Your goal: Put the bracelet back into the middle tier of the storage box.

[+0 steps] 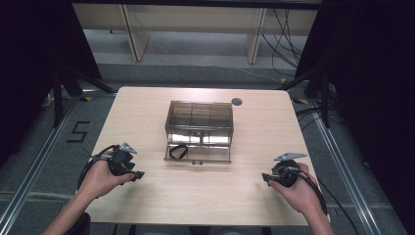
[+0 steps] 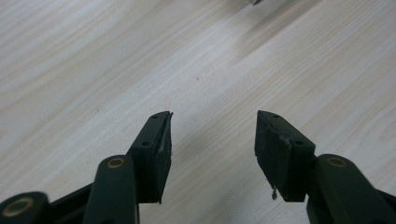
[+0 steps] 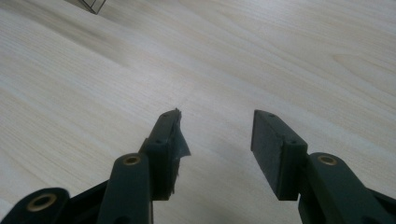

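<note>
Tabletop [image 1: 147, 107]: pale wood grain, carrying one box at the middle.
Box [image 1: 199, 119]: clear smoky plastic with inner dividers, long axis across the tabletop, front flap [image 1: 210, 153] folded down toward the person.
Black loop [image 1: 178, 151]: lying on the left part of the flap; too small to name further.
Left claw [image 1: 139, 174]: released, jaws apart over bare wood; loop ahead and to its right, nearer to this hand.
Right claw [image 1: 265, 178]: released, holding nothing; box ahead and to its left, well apart.

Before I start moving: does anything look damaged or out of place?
Yes: the rubber facing on the right gripper is torn, a flap peeling off one of its fingers. The left gripper shows lighter fraying. The table looks tidy.
</note>
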`<state>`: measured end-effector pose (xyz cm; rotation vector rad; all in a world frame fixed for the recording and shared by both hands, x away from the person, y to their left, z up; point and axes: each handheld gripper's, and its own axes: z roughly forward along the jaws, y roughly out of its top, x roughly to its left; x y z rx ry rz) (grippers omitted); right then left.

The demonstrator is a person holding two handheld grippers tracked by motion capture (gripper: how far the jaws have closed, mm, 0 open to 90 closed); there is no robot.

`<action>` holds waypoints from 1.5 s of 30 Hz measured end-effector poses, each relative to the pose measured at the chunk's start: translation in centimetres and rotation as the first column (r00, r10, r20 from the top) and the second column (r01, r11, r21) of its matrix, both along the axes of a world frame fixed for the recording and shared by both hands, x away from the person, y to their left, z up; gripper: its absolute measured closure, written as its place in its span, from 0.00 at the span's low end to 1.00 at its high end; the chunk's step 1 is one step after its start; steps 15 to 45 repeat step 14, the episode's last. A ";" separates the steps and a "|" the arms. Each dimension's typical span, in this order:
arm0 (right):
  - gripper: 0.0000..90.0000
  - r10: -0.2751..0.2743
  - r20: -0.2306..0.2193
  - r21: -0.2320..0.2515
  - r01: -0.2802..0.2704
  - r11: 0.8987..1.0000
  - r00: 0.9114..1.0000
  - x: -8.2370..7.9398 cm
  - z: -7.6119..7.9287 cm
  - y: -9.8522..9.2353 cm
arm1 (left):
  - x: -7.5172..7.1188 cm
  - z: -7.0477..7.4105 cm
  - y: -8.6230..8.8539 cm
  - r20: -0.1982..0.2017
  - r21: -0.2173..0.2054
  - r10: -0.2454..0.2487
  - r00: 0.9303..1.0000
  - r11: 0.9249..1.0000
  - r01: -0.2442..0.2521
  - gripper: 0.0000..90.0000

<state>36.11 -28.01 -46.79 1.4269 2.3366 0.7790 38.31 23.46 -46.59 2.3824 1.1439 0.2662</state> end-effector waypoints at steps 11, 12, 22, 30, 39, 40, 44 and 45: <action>0.59 -0.014 -0.010 -0.008 0.014 1.000 1.000 0.1 -0.1 -0.3 | -0.5 -0.8 0.4 -0.019 -0.041 0.012 1.000 0.999 -0.013 0.47; 0.59 -0.014 -0.010 -0.007 0.014 1.000 1.000 0.1 -0.2 -0.3 | -0.5 -1.0 0.4 -0.021 -0.046 0.012 1.000 0.999 -0.013 0.47; 0.59 -0.015 -0.008 -0.007 0.015 1.000 1.000 0.1 -0.1 -0.3 | -0.4 -1.1 0.3 -0.016 -0.049 0.013 1.000 0.999 -0.014 0.46; 0.59 -0.015 -0.008 -0.007 0.015 1.000 1.000 0.1 -0.1 -0.3 | -0.4 -1.1 0.3 -0.016 -0.049 0.013 1.000 0.999 -0.014 0.46; 0.59 -0.015 -0.008 -0.007 0.015 1.000 1.000 0.1 -0.1 -0.3 | -0.4 -1.1 0.3 -0.016 -0.049 0.013 1.000 0.999 -0.014 0.46; 0.59 -0.015 -0.008 -0.007 0.015 1.000 1.000 0.1 -0.1 -0.3 | -0.4 -1.1 0.3 -0.016 -0.049 0.013 1.000 0.999 -0.014 0.46; 0.59 -0.015 -0.008 -0.007 0.015 1.000 1.000 0.1 -0.1 -0.3 | -0.4 -1.1 0.3 -0.016 -0.049 0.013 1.000 0.999 -0.014 0.46; 0.59 -0.015 -0.008 -0.007 0.015 1.000 1.000 0.1 -0.1 -0.3 | -0.4 -1.1 0.3 -0.016 -0.049 0.013 1.000 0.999 -0.014 0.46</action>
